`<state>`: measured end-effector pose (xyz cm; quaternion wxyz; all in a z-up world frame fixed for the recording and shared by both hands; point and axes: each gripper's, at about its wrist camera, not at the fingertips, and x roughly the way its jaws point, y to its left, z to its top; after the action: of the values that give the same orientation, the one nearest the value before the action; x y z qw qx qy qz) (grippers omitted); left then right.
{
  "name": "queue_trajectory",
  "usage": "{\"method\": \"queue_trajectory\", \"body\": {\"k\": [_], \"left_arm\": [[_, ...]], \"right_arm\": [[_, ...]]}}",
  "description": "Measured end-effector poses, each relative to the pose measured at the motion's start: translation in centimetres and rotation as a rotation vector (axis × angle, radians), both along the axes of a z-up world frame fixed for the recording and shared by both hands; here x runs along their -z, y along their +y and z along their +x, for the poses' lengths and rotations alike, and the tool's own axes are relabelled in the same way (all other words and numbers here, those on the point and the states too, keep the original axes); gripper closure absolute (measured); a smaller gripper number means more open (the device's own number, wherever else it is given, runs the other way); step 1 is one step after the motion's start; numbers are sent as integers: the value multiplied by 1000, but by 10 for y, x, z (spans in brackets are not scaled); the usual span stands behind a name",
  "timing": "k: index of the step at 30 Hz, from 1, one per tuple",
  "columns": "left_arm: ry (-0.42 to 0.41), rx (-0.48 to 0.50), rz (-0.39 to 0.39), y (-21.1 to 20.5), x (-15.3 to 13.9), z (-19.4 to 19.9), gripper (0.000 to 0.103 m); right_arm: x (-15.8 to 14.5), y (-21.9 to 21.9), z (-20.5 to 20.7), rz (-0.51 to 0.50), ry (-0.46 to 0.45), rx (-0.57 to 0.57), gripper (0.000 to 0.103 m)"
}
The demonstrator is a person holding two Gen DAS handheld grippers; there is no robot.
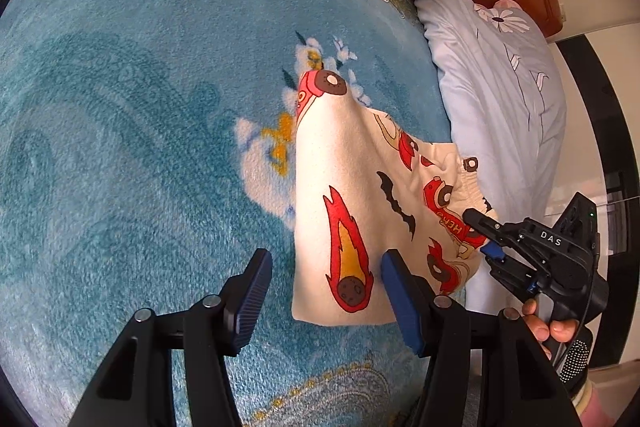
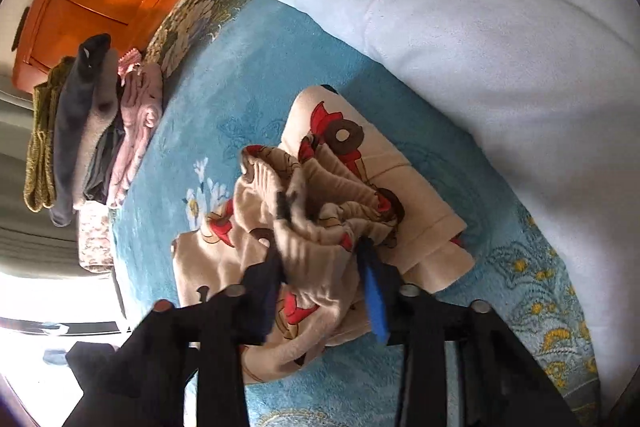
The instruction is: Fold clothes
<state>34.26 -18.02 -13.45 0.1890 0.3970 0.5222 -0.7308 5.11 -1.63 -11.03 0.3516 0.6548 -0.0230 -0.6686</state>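
The cream printed garment (image 1: 344,211) lies on the blue fleece blanket (image 1: 140,107), ahead of the left gripper (image 1: 326,301), whose fingers stand apart and empty. The right gripper (image 2: 320,283) is clamped on the bunched waistband (image 2: 316,227); the fabric hides its fingertips. Beyond it a stack of clothes (image 2: 88,131) is blurred. A pale duvet (image 2: 460,27) runs out of frame

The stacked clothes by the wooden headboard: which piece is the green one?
The knitted olive-green piece on the stack's outer side, farthest from the pink garment; the dark blue one lies beside it.
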Motion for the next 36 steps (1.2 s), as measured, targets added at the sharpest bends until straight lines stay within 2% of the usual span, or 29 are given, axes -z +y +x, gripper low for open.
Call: {"method": "queue_trajectory", "body": {"k": [2, 4, 5, 8, 10, 13, 15, 17, 20, 24, 27, 29, 31, 33, 36], "left_arm": [[5, -7, 2, -1, 0, 2, 42], [15, -16, 3, -2, -1, 3, 42], [26, -20, 5, -2, -2, 4, 42], [58, -25, 22, -3, -2, 4, 41], [48, -25, 28, -4, 1, 2, 41], [27, -14, 47, -1, 7, 0, 41], [28, -10, 55, 0, 8, 0, 41], [26, -6, 50, 1, 8, -1, 41], [24, -8, 50, 0, 8, -1, 41], [19, -11, 45, 0, 9, -1, 41], [8, -20, 39, -2, 5, 4, 41], [3, -30, -11, -5, -8, 9, 41], [44, -31, -58, -7, -27, 7, 41], [97, -1, -83, -5, -42, -4, 41], [140, 51, -121, 6, -52, -18, 41]], "right_arm": [[-3, -4, 0, 11, 16, -26, 81], [-17, -11, 2, -33, 40, -69, 82], [-26, -14, 4, -63, 58, -93, 83], [-71, -13, 9, -258, 154, -150, 83], [-84, -11, 5, -291, 201, -162, 83], [-45, -8, -13, -158, 150, -139, 82], [4, 8, -24, -30, 14, -55, 82], [29, 31, -27, -80, -122, 74, 81], [29, 39, -29, -102, -154, 125, 80], [5, 27, -28, -66, -46, 44, 73], [-15, 25, -29, -14, 74, 26, 70], [-26, 33, -35, 1, 120, 56, 70], [-37, 39, -40, 4, 151, 66, 70], [-46, 31, -28, 0, 194, 7, 70], [-46, 7, 15, 11, 259, -179, 64]]}}
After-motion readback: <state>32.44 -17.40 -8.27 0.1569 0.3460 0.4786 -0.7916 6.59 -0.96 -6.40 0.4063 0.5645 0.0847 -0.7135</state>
